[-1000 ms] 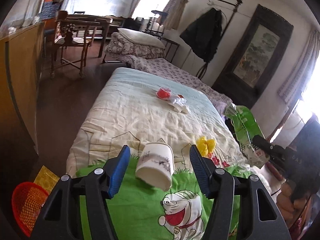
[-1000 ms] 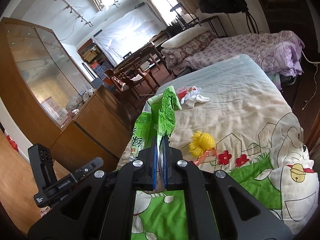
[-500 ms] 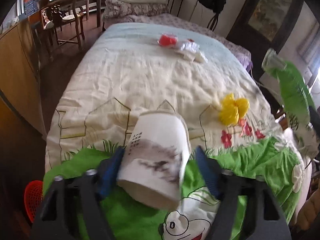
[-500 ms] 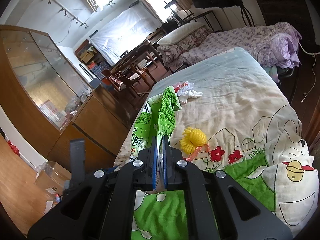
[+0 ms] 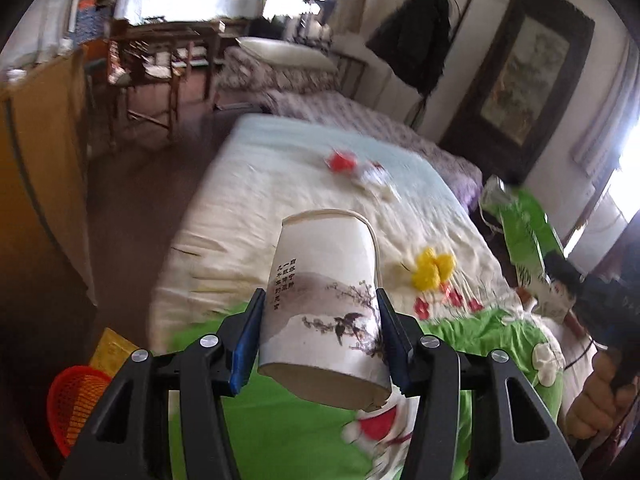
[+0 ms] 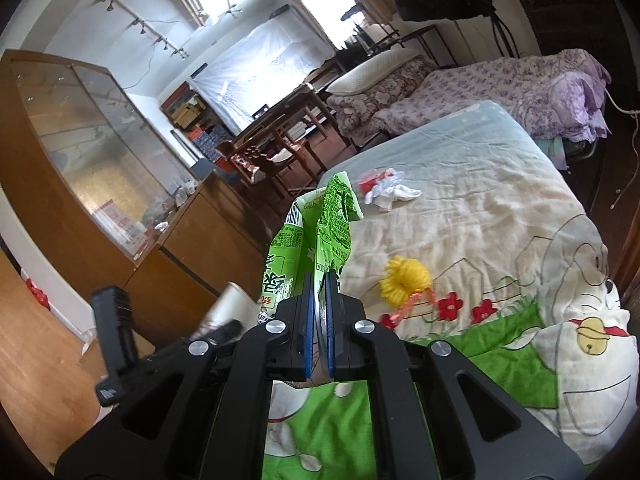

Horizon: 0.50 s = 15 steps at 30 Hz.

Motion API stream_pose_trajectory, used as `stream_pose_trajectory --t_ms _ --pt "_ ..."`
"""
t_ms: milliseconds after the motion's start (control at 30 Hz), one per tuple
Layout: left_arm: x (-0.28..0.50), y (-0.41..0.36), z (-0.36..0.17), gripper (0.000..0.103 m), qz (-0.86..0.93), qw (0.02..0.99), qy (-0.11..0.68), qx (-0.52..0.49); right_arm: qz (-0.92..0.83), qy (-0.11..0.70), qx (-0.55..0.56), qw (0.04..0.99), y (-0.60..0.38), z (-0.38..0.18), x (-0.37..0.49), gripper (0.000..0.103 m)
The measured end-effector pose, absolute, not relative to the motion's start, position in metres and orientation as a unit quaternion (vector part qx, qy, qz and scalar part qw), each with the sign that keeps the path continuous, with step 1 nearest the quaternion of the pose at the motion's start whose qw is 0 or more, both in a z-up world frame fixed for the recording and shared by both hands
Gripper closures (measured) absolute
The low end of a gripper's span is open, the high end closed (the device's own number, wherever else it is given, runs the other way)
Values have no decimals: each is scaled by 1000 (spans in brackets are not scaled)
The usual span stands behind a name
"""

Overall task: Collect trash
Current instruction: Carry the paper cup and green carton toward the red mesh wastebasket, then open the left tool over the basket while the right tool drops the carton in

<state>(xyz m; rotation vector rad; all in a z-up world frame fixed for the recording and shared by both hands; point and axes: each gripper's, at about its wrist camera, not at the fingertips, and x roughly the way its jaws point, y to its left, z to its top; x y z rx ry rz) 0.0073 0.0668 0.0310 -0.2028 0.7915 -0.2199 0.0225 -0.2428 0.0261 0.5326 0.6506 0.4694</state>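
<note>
Looking across the bed [image 5: 256,216]: cream quilt, green cartoon panel at the near end. Loose on the quilt: yellow pom-pom [image 5: 434,268] right of centre, and further up a red scrap [image 5: 341,161] beside a crumpled white tissue [image 5: 374,176], the two touching or nearly so. Orange mesh basket [image 5: 74,404] sits on the floor at lower left of the left view, with a yellow packet [image 5: 112,352] just beside it. Wooden cabinet [image 6: 168,248] runs along the left of the right view; chairs and a second bed with purple floral cover are behind.

Left gripper [image 5: 318,332]: jaws have just been closing and the blue pads now press both sides of the paper cup [image 5: 324,304]. Cup is white with an ink landscape print and a column of black characters, rolled rim pointing away, base towards the camera, lower edge dented. It is off the quilt, nothing between it and the basket side.

Right gripper [image 6: 319,320]: jaws narrow, clamped on a crumpled green snack wrapper [image 6: 328,224] that stands up above the pads, barcode showing. Wrapper blocks part of the view of the cabinet.
</note>
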Motion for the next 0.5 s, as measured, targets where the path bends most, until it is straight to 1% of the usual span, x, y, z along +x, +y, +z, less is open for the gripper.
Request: stream_pose_trajectory --t_ms 133,233,367,500 --pt "-18 105 50 50 -57 928 358 -85 250 316 241 883 -221 35 17 97" --pt "-37 133 51 50 -26 931 353 -82 270 322 228 878 -200 41 12 97" --pt "-59 170 35 50 12 928 362 -81 298 336 210 869 -169 44 8 97" --pt "-78 210 5 50 45 920 378 -96 327 359 182 855 -127 41 6 97"
